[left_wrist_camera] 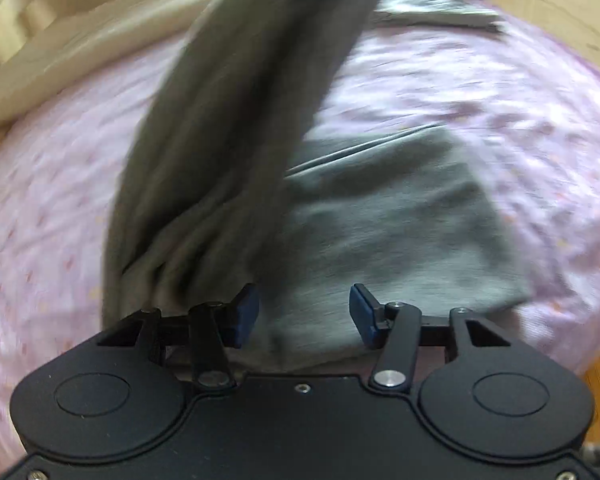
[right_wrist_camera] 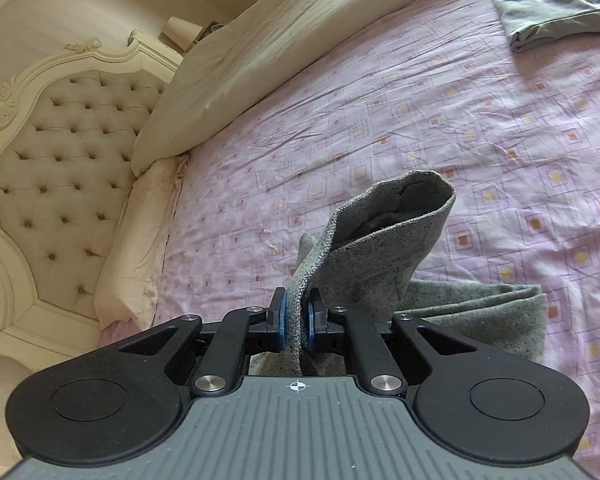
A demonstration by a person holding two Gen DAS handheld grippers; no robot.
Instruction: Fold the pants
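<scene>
Pants (right_wrist_camera: 384,248): grey, on pink bedsheet (right_wrist_camera: 440,120) | right gripper (right_wrist_camera: 296,316): fingers pinching a raised cuff edge between pads | left gripper (left_wrist_camera: 304,312): fingers spread, nothing clamped, grey fabric lying beyond and beneath them.

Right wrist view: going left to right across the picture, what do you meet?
Cream tufted headboard → cream pillow → grey pants leg clamped in the right gripper → pink patterned bedsheet → folded grey garment at far top right.

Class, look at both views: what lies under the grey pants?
Under the grey pants lies the pink patterned bedsheet, showing all around them. Whatever sits directly beneath the cloth is covered.
</scene>
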